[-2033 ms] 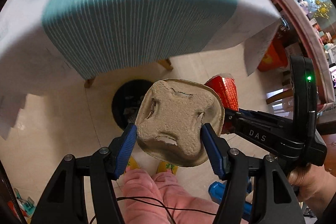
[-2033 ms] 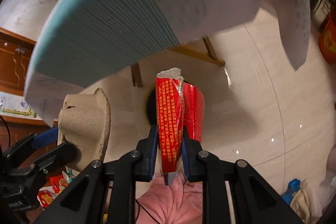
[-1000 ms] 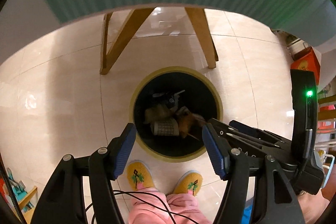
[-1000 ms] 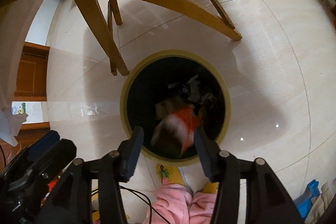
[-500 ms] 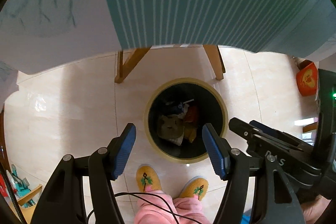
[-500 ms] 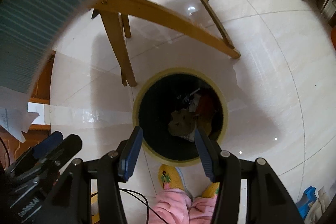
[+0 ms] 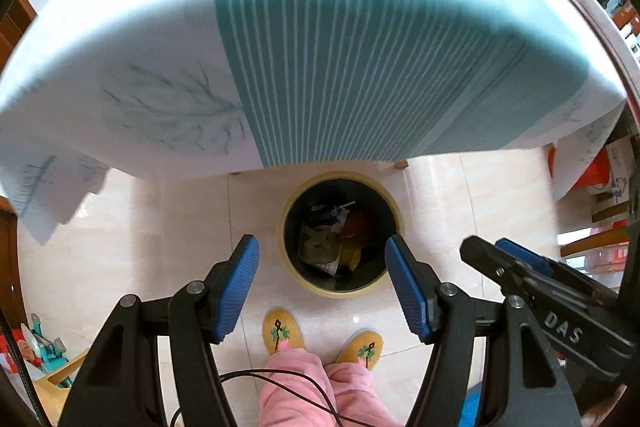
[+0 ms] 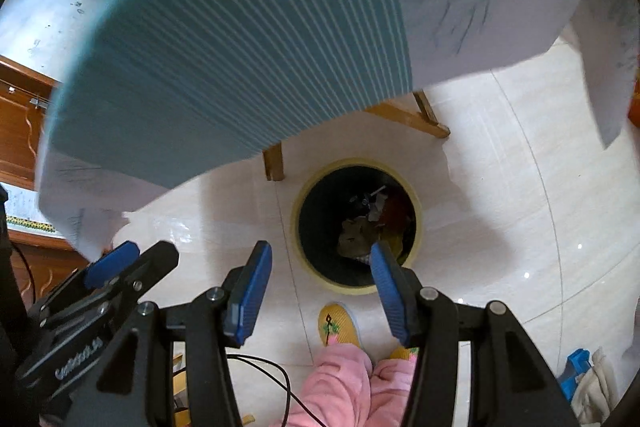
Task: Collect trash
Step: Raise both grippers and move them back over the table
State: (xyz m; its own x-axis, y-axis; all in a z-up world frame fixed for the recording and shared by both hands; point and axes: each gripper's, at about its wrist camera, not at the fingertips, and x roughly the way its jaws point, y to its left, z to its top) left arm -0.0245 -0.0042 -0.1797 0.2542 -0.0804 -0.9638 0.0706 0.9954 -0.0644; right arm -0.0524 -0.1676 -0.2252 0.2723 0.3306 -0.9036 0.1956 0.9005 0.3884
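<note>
A round black bin with a yellow rim (image 7: 289, 267) (image 8: 297, 227) stands on the floor below both grippers. Inside it lie the brown pulp cup tray (image 7: 318, 243) (image 8: 354, 237), a red wrapper (image 7: 357, 221) (image 8: 398, 205) and other scraps. My left gripper (image 7: 322, 283) hangs high above the bin, open, with nothing between its blue pads. Well above the bin too, my right gripper (image 8: 320, 285) is open and empty. Each gripper shows at the edge of the other's view.
A table with a teal-striped white cloth (image 7: 360, 47) (image 8: 260, 47) fills the upper part of both views; its wooden legs (image 8: 274, 159) stand by the bin. A person's yellow slippers (image 7: 282, 335) and pink trouser legs (image 7: 304, 387) are just before the bin.
Both grippers have risen from just over the bin, which now looks smaller. The tablecloth has come back into the upper view. The tray and wrapper, held two seconds ago, lie in the bin.
</note>
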